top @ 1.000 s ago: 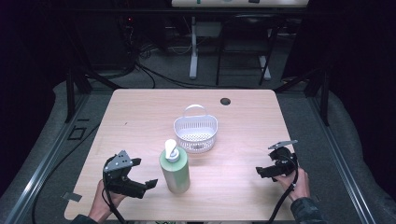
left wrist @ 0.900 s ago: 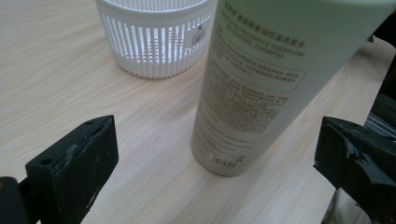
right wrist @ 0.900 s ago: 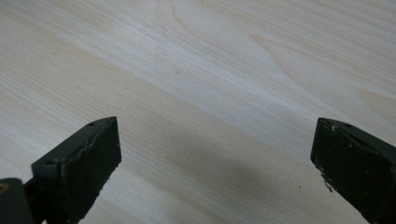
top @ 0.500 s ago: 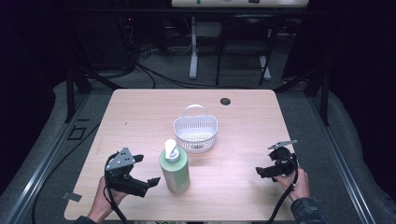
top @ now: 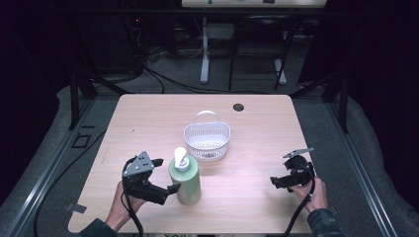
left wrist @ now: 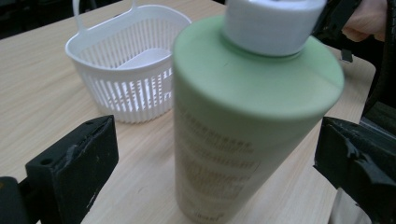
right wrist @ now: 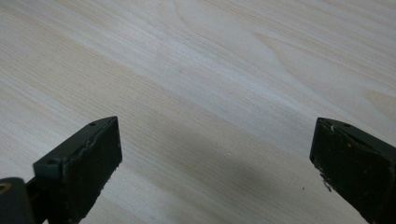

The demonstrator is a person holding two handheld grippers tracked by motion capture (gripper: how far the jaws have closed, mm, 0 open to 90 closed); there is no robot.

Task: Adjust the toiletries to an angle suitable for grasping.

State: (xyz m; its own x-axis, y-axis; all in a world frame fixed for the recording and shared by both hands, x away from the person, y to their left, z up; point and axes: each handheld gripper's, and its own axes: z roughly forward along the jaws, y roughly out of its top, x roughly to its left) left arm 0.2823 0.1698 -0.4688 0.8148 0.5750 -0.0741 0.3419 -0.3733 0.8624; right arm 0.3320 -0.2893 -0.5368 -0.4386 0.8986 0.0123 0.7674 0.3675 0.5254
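Note:
A green pump bottle (top: 185, 180) with a white cap (top: 180, 158) stands upright near the table's front, left of centre. My left gripper (top: 165, 176) is open at the bottle's left side, one jaw on each side of its body. In the left gripper view the bottle (left wrist: 243, 121) stands blurred between the two spread jaws, with a gap to each. A white slatted basket (top: 207, 140) with a handle sits just behind the bottle, also seen as the basket (left wrist: 126, 79). My right gripper (top: 276, 180) is open at the front right, over bare wood (right wrist: 215, 93), holding nothing.
The light wooden table (top: 148, 123) has a small dark hole (top: 238, 107) near its back edge. Beyond the table are dark floor, cables and a stand's legs (top: 204, 54). A hand holds each gripper at the front edge.
My left gripper has moved a little to the right, bringing its jaws around the bottle. The right gripper, bottle and basket have stayed put.

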